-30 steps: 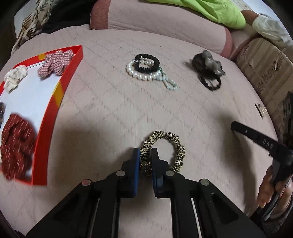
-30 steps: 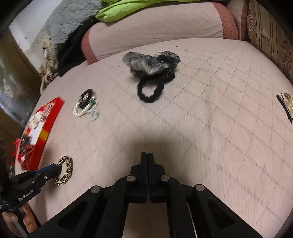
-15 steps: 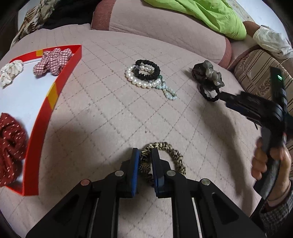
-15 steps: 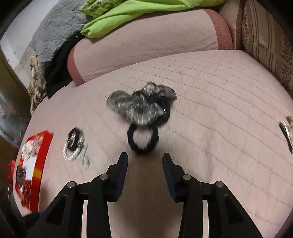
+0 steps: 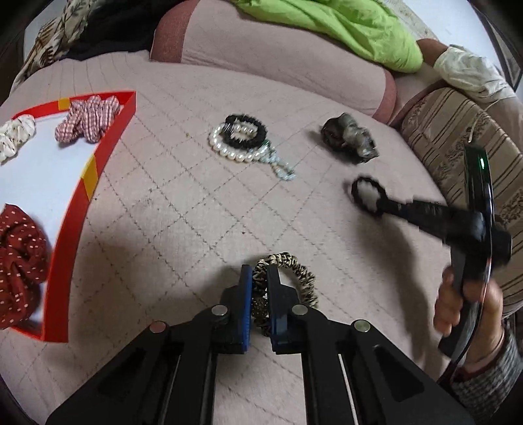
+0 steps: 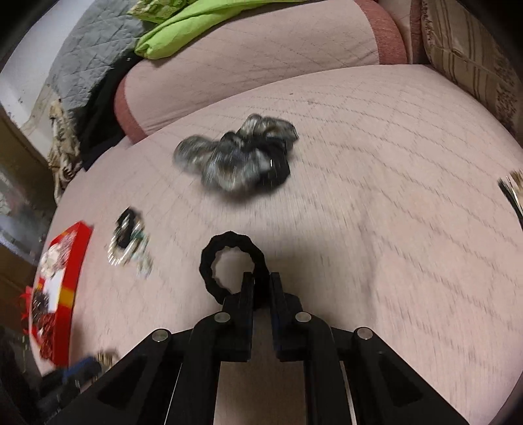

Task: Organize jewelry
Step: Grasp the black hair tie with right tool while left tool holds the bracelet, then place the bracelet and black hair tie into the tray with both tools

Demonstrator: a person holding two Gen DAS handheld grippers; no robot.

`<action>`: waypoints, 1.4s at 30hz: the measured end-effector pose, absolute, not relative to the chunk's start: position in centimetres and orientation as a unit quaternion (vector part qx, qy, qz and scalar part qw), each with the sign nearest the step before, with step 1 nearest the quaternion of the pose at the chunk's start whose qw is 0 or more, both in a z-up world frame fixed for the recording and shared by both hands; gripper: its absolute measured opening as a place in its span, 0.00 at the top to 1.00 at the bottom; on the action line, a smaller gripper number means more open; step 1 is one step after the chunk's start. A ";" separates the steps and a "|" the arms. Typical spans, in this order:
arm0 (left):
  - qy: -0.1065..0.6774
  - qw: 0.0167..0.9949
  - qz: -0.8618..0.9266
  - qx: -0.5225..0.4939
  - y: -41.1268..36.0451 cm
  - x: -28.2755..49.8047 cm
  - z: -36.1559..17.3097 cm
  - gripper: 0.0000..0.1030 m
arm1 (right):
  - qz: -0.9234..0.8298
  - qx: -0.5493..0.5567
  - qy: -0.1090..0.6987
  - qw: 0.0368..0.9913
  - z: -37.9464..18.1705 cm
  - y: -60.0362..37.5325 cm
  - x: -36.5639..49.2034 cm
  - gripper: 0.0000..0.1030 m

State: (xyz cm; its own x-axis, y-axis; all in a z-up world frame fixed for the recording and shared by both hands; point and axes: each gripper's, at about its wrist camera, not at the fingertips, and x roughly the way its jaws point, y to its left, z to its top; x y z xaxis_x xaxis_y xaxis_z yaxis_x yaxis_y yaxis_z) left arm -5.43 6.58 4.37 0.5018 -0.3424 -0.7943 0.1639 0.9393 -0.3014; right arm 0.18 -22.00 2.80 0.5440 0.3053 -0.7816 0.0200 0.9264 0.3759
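My left gripper [image 5: 260, 278] is shut on a leopard-print scrunchie [image 5: 299, 273] lying on the pink quilted cushion. My right gripper [image 6: 261, 284] is shut on a black hair tie [image 6: 230, 264] and holds it just above the cushion; it also shows in the left wrist view [image 5: 369, 196]. A grey scrunchie [image 6: 235, 157] lies beyond it. A pearl bracelet with a black bracelet [image 5: 240, 140] lies mid-cushion. A red-rimmed tray [image 5: 94, 170] at the left holds red, checked and white scrunchies.
A pink bolster [image 5: 278, 55] with a green cloth [image 5: 343, 29] runs along the back. A striped cushion [image 5: 457, 147] lies at the right. A dark hair clip [image 6: 513, 193] lies at the right edge of the right wrist view.
My right gripper has reached the black hair tie, shut on it and pulled it away from the grey scrunchie. My left gripper stays shut on the leopard scrunchie.
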 end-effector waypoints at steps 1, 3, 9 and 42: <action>0.474 0.863 -0.148 -0.094 6.6 -5.6 4.7 0.92 | 0.088 0.179 0.469 0.860 3.0 -22.2 -0.7 0.91; 0.464 0.868 -0.150 -0.094 6.6 -6.3 5.5 0.92 | 0.095 0.187 0.466 0.860 3.4 -22.5 -2.2 0.91; 0.434 0.883 -0.151 -0.092 6.8 -8.3 8.4 0.92 | 0.114 0.184 0.446 0.869 5.5 -21.9 -5.6 0.91; 0.409 0.892 0.045 -0.187 29.8 -1.5 10.7 0.92 | 0.295 0.027 0.421 0.857 13.5 3.1 -5.0 0.90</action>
